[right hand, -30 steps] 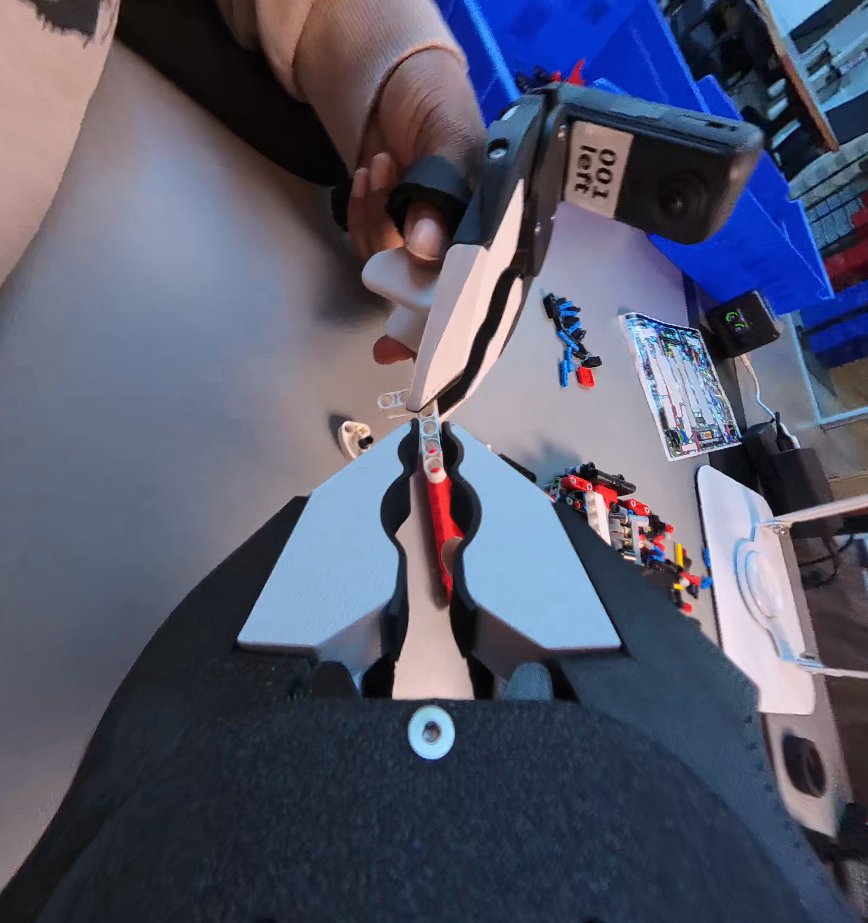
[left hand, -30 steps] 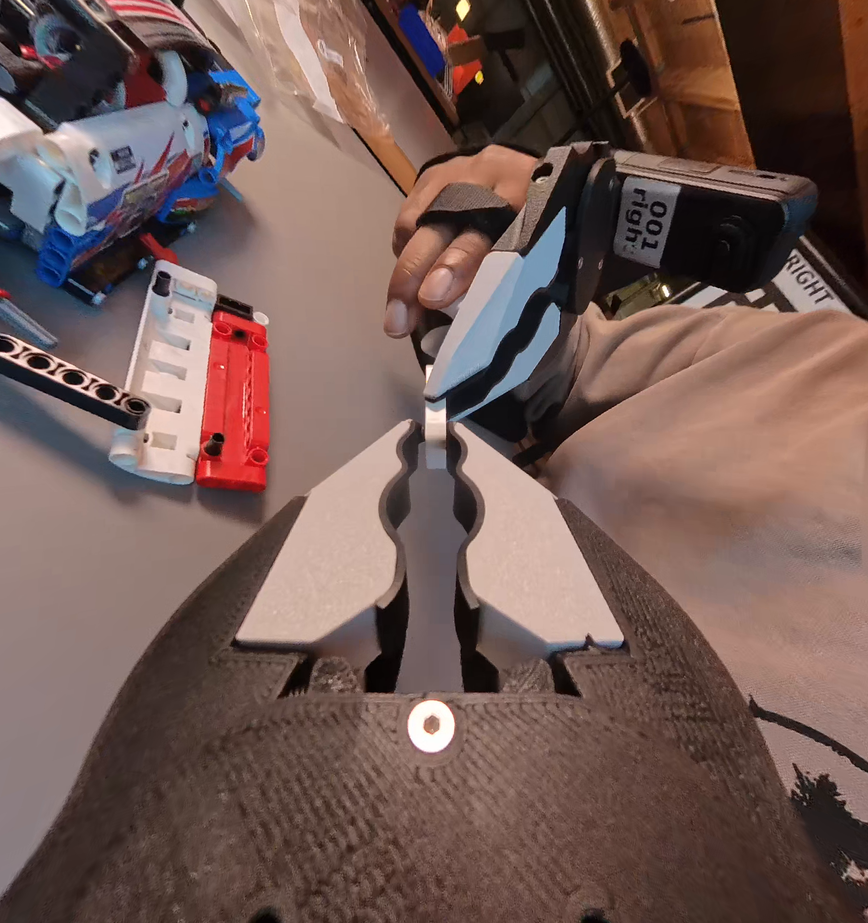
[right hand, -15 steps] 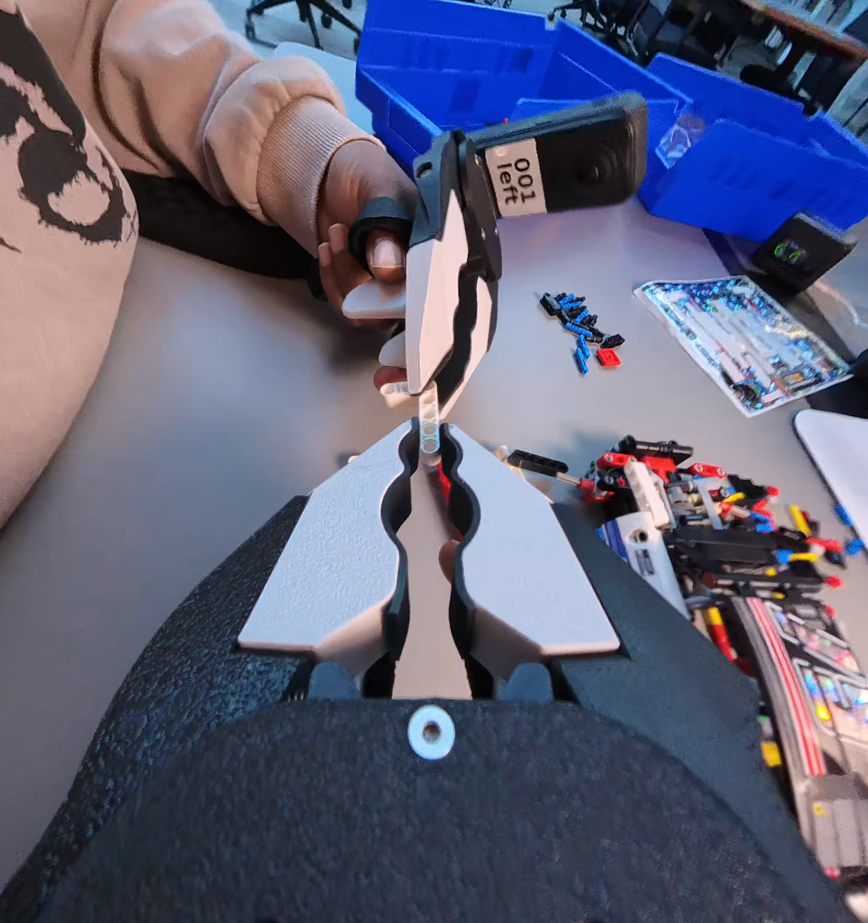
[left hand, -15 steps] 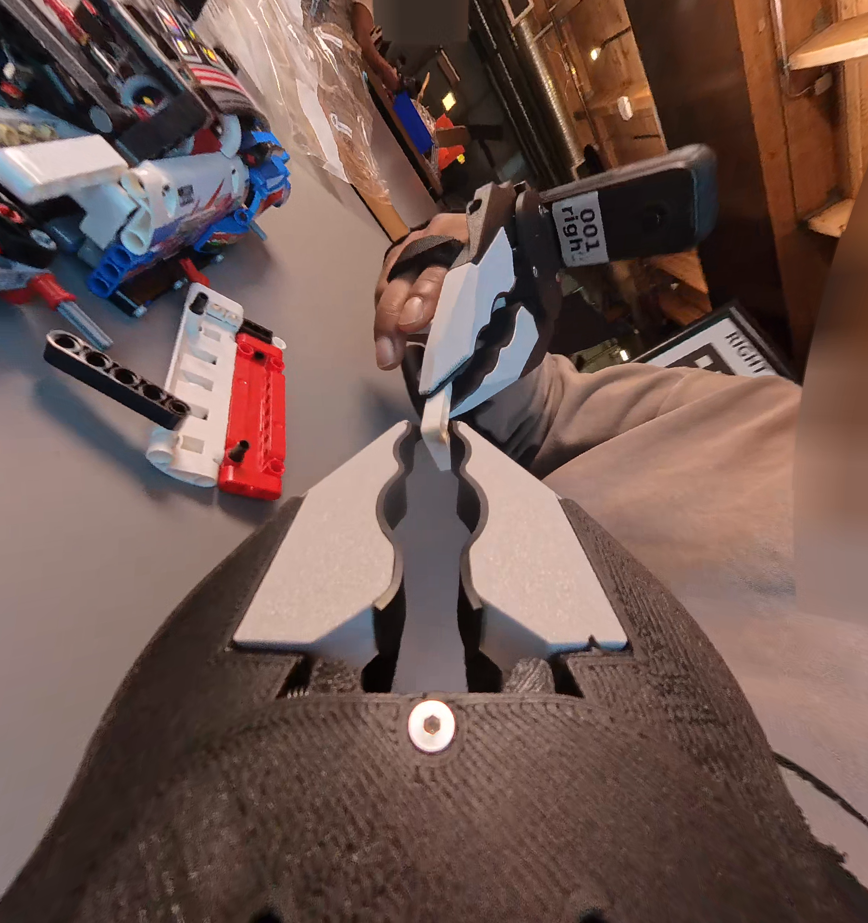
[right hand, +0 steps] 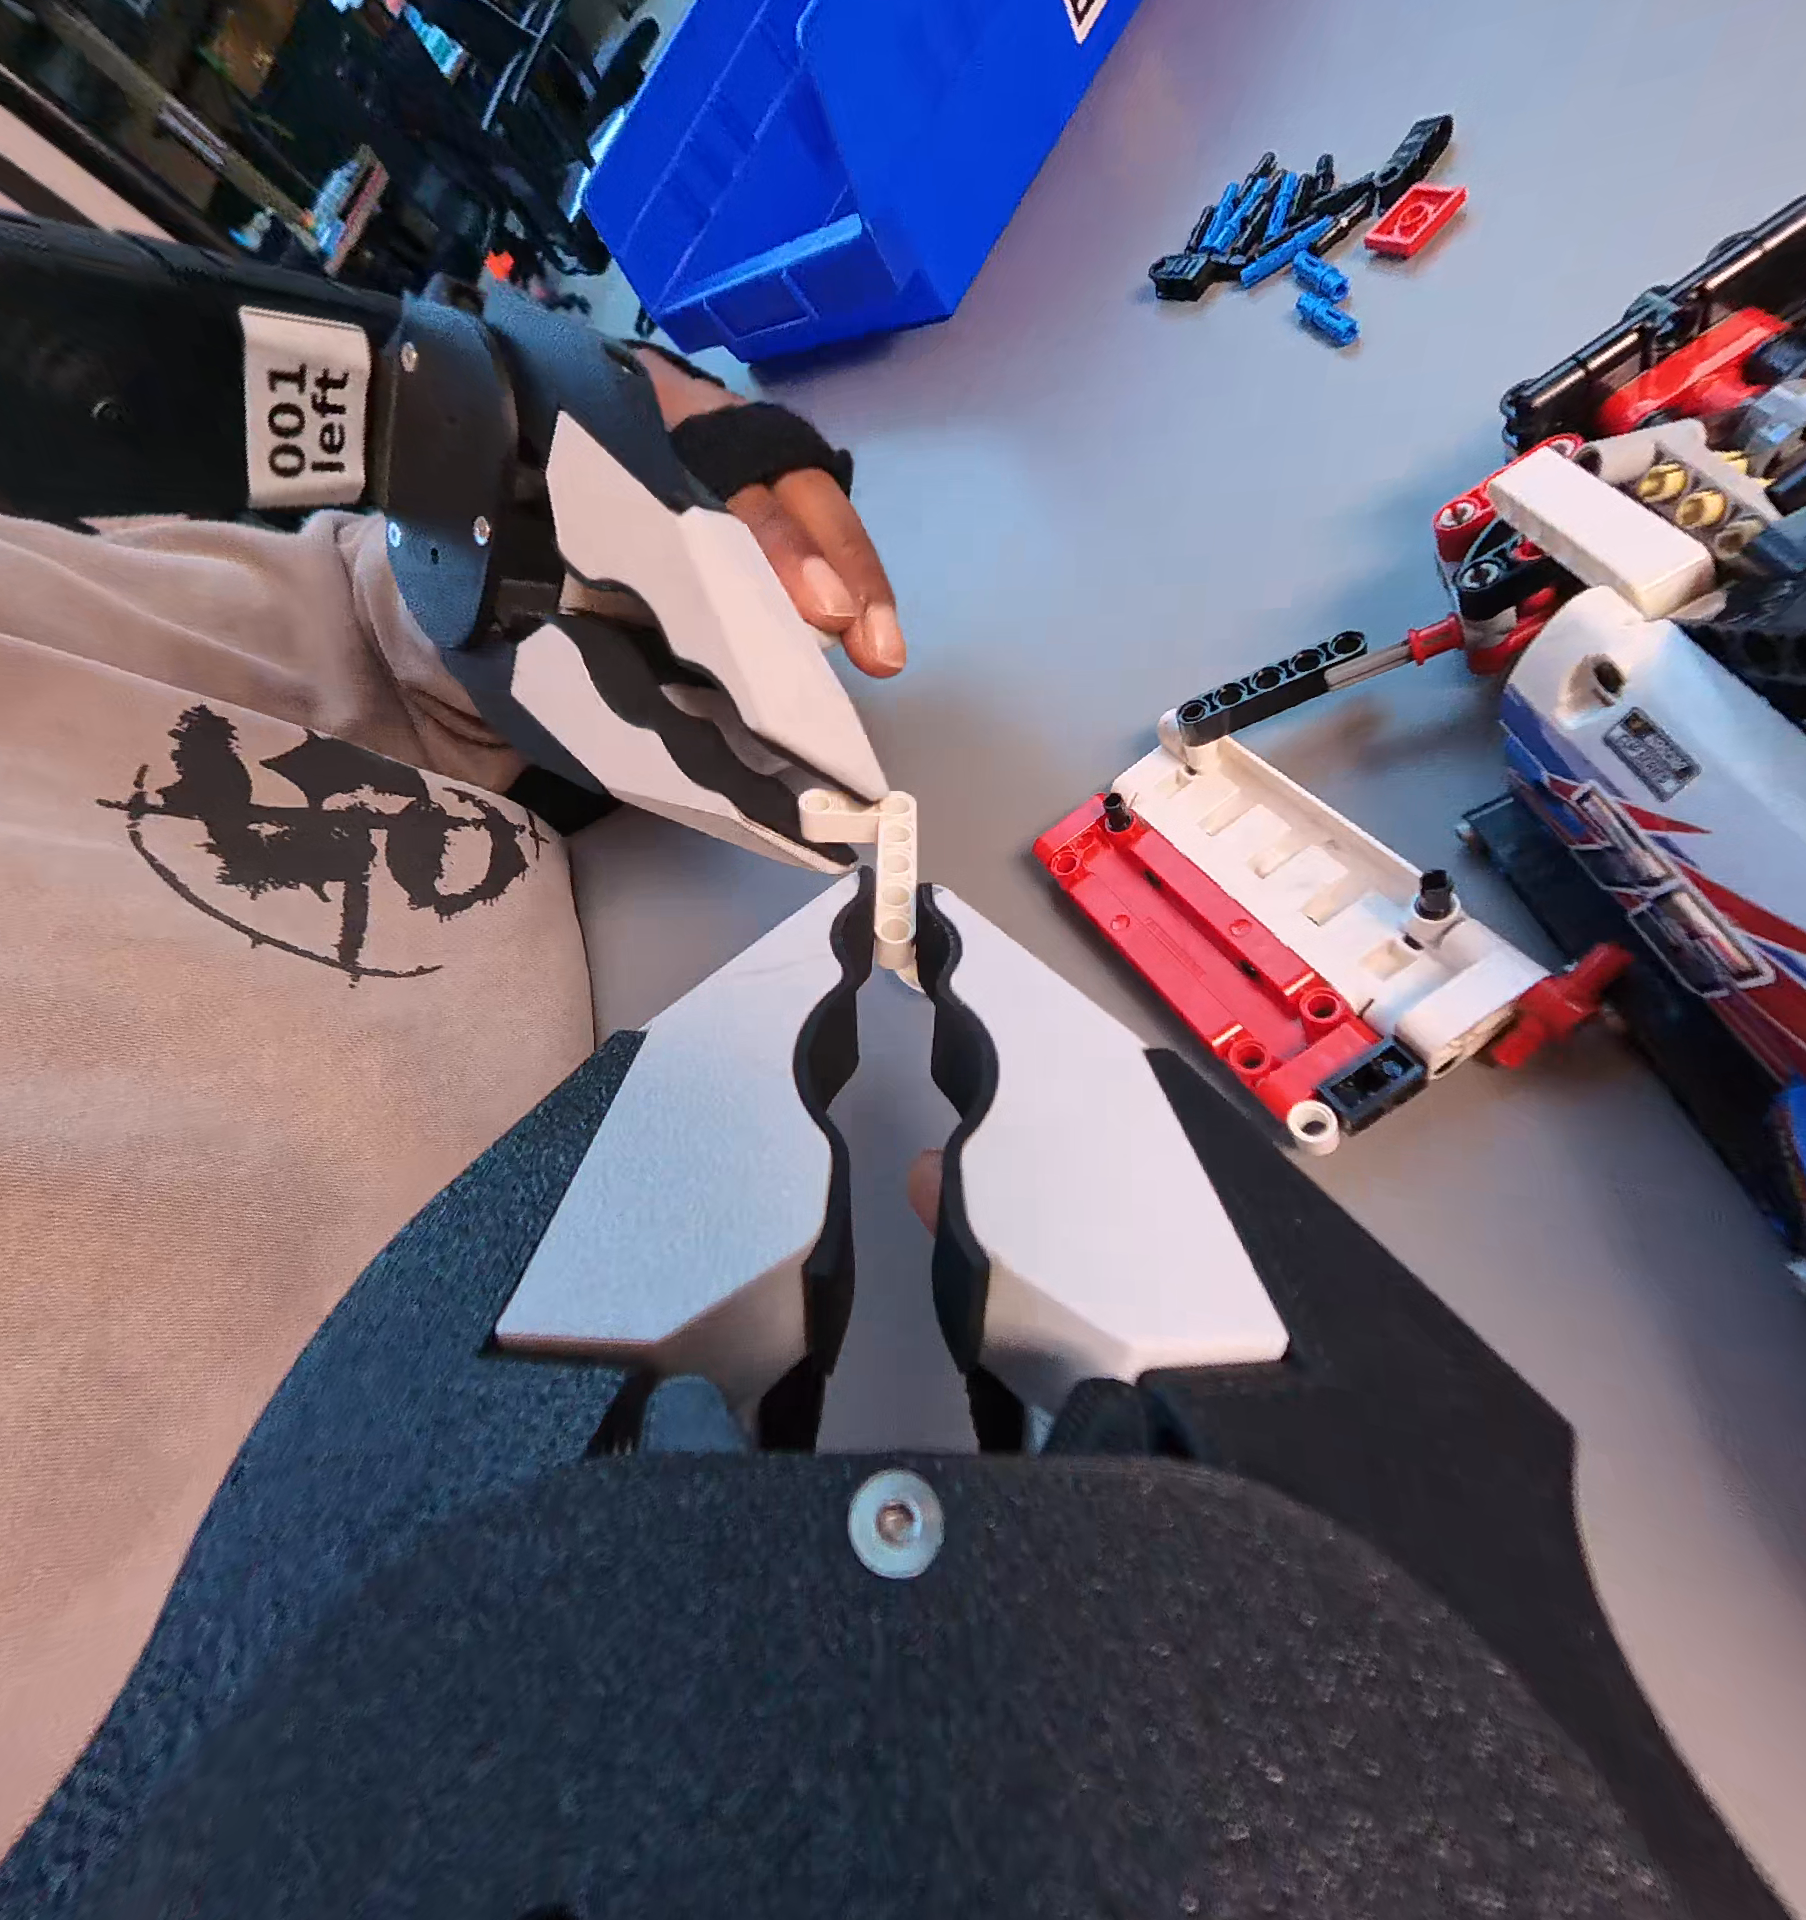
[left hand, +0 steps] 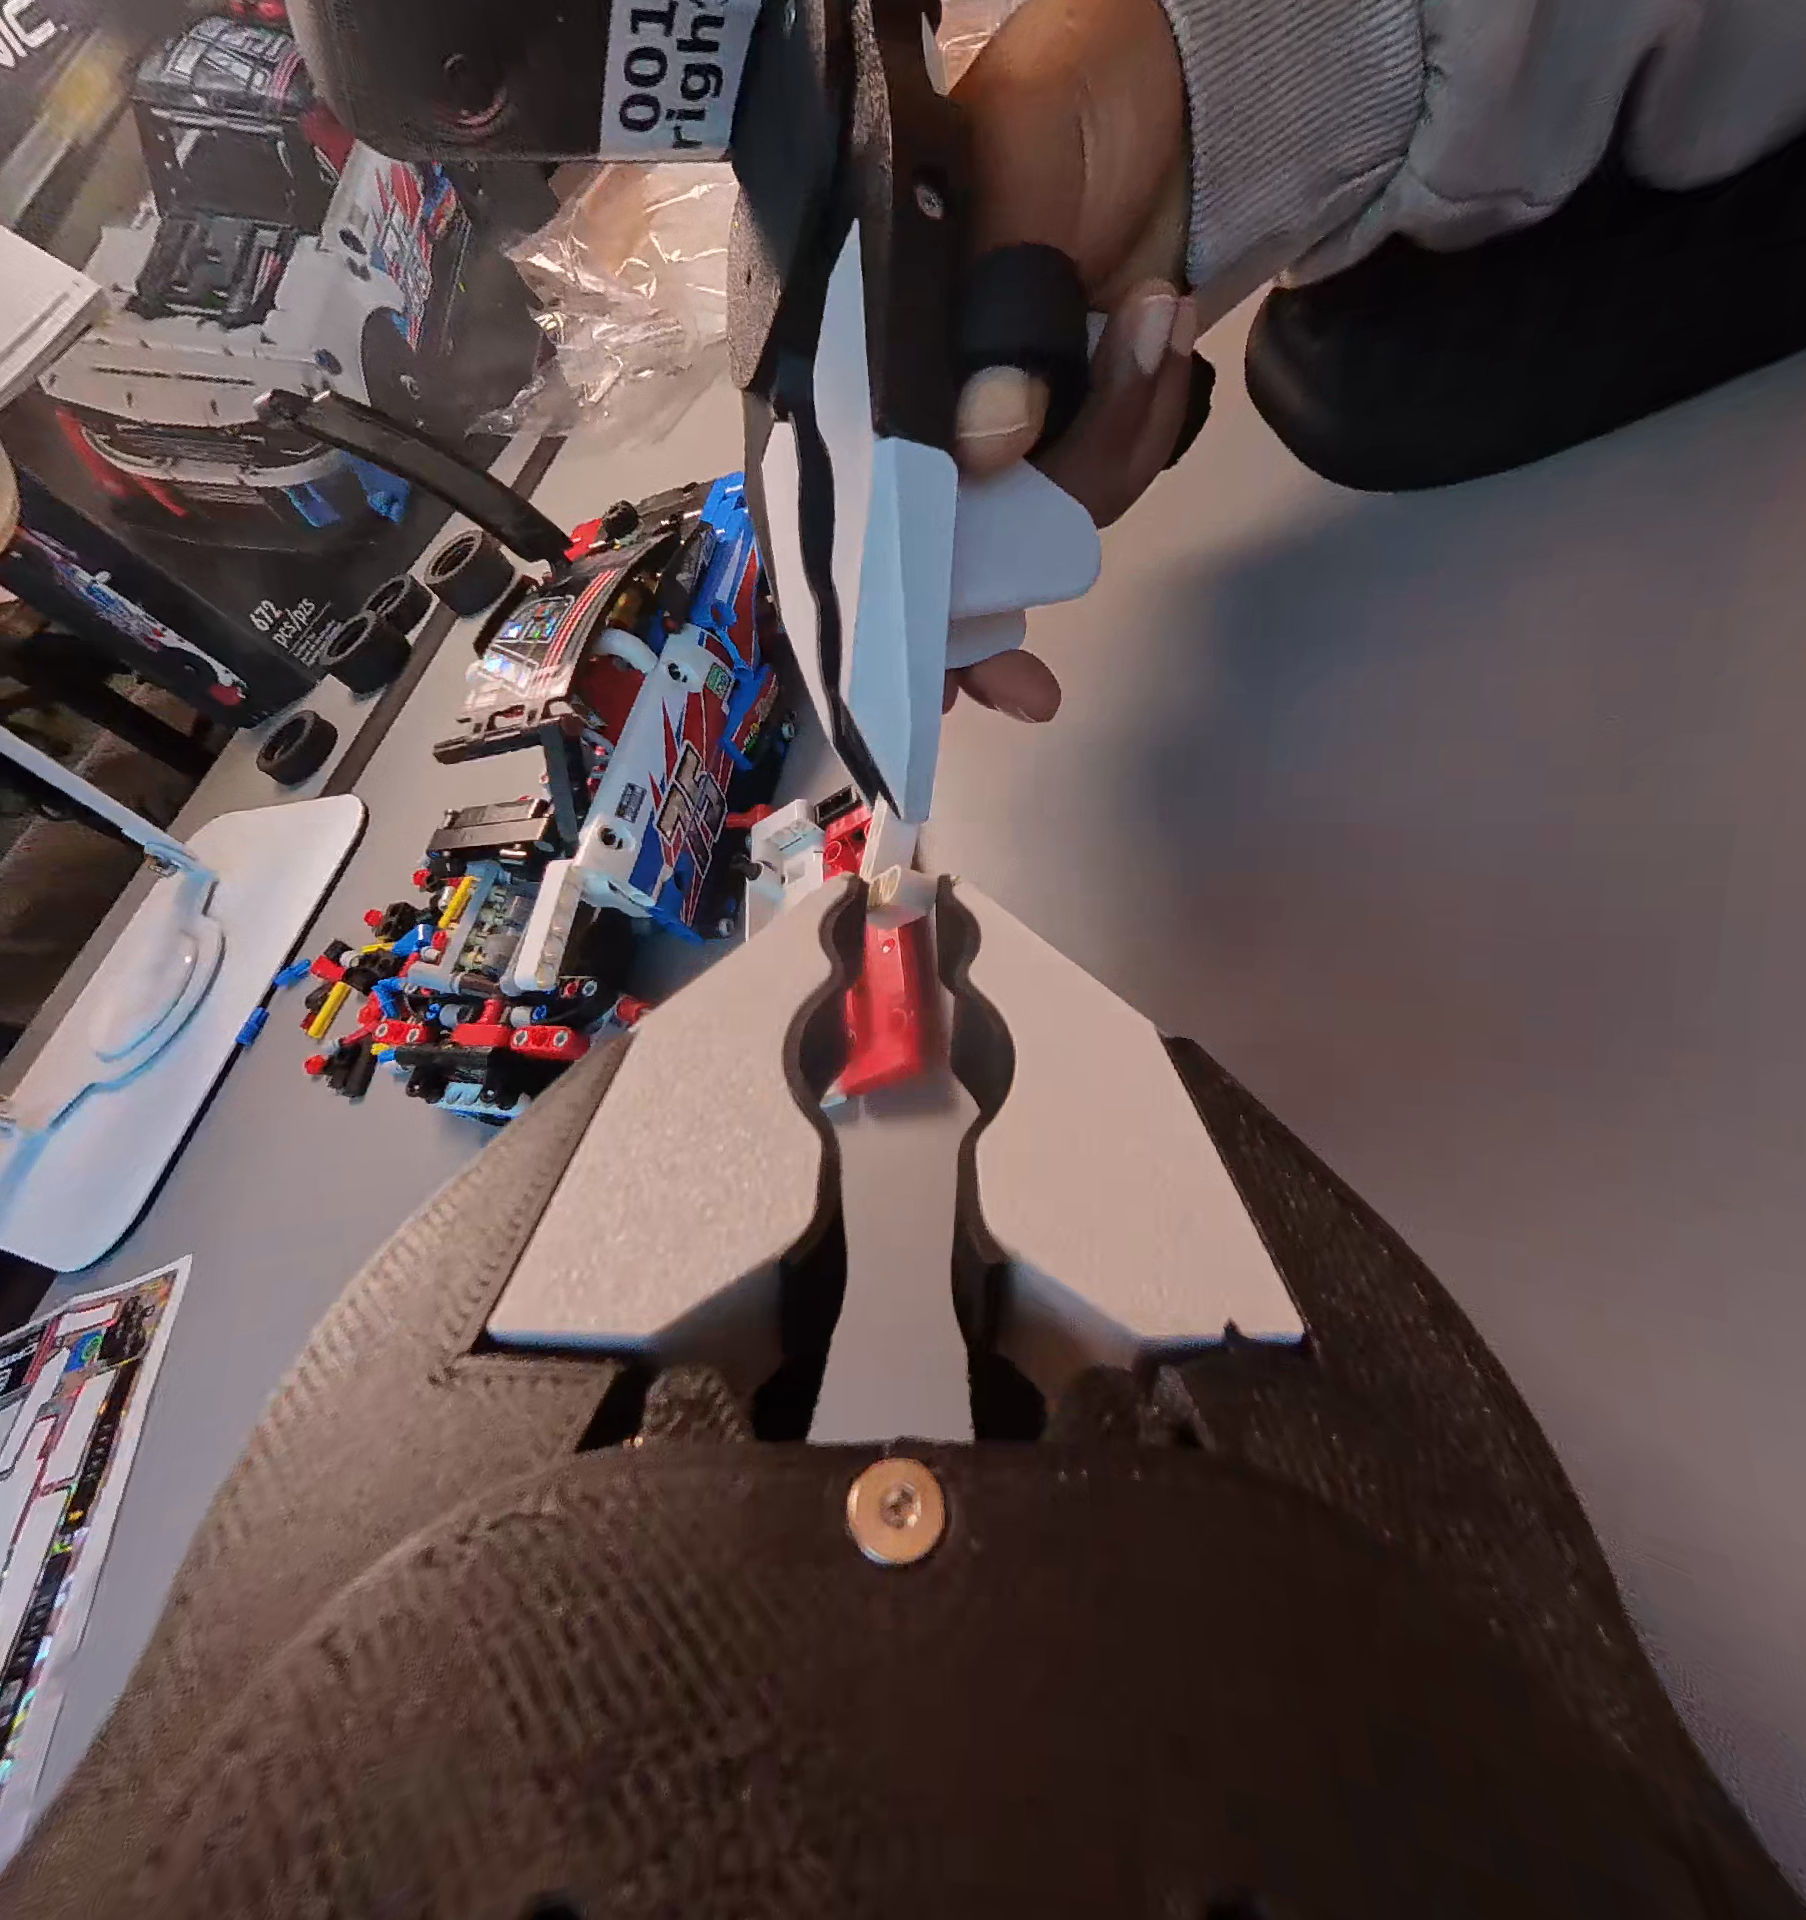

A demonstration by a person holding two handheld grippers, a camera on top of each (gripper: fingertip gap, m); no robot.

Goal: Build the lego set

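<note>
White L-shaped beam with round holes, clamped by 2 grippers.

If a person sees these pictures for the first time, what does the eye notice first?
First, the two claws meeting tip to tip above the grey table: the right claw and the left claw both pinch one small white L-shaped beam. Next, to the right, the red and white panel lies flat beside the half-built race car.
</note>
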